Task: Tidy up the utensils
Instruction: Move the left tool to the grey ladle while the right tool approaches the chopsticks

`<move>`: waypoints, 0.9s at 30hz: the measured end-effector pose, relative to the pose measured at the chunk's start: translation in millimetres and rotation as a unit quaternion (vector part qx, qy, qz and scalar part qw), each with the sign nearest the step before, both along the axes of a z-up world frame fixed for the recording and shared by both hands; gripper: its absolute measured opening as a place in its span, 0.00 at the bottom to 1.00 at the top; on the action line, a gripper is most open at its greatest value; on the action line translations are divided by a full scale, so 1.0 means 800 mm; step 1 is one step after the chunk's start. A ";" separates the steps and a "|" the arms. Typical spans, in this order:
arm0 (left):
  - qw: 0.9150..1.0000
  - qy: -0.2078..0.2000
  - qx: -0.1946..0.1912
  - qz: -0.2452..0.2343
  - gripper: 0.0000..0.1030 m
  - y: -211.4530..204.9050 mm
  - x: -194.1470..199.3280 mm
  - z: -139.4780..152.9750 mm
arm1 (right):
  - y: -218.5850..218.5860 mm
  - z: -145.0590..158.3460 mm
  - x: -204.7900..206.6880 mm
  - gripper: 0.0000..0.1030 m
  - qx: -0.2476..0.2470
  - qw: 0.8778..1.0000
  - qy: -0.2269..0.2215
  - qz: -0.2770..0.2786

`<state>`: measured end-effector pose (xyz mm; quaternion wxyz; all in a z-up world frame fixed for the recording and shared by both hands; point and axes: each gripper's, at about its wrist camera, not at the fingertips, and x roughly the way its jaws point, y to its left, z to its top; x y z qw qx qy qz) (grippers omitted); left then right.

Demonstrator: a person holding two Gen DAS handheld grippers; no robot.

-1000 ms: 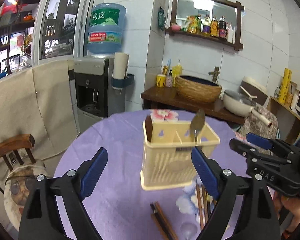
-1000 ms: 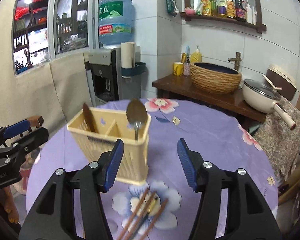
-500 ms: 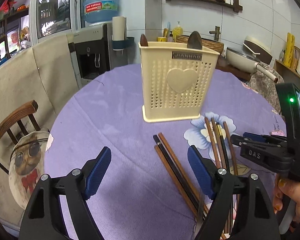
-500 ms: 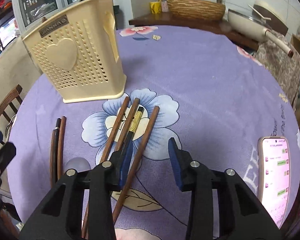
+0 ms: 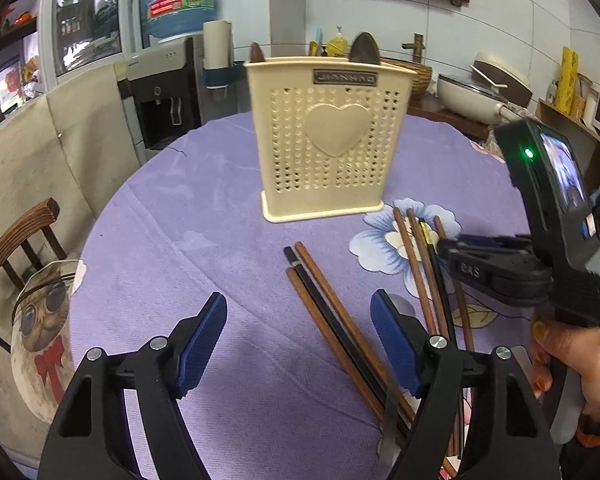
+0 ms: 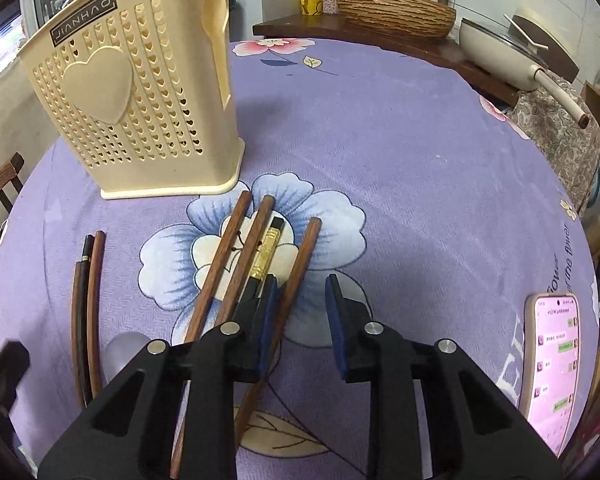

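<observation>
A cream perforated utensil holder [image 5: 328, 136] [image 6: 140, 104] stands on the purple tablecloth with two spoons [image 5: 364, 46] in it. Two groups of chopsticks lie in front of it. Low over the left group [image 5: 332, 320] hangs my left gripper [image 5: 298, 304]. Its jaws are closing but still wide, and those chopsticks lie untouched under the gap. My right gripper [image 6: 300, 304] [image 5: 480, 256] is down at the right group [image 6: 256, 256]. Its jaws are closing with the rightmost brown chopstick [image 6: 304, 252] between them, beside the left pad [image 6: 268, 308] and apart from the right one.
A phone [image 6: 552, 368] with a lit screen lies near the table's right edge. A wooden chair [image 5: 20, 236] stands left of the table. A water dispenser [image 5: 164, 92] and a counter with a woven basket [image 6: 392, 12] and a pan [image 6: 512, 56] are behind.
Both grippers have sunk from above the holder to just over the chopsticks. The right jaws have narrowed around the rightmost chopstick, and the left jaws have narrowed slightly.
</observation>
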<state>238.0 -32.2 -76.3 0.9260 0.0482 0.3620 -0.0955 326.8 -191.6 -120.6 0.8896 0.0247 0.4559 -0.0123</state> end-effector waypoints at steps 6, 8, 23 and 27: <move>0.999 0.025 0.006 -0.047 0.70 -0.023 0.002 -0.011 | -0.006 0.002 0.023 0.14 0.004 1.000 0.006 0.012; 0.998 0.030 0.010 -0.058 0.69 -0.031 0.004 -0.015 | -0.007 0.003 0.028 0.12 0.004 1.000 0.006 0.015; 0.988 0.077 0.046 -0.125 0.54 -0.068 0.023 -0.036 | -0.023 0.001 0.045 0.12 0.031 0.999 0.007 0.020; 0.986 0.089 0.056 -0.131 0.53 -0.074 0.029 -0.042 | -0.025 0.000 0.044 0.12 0.034 0.999 0.006 0.021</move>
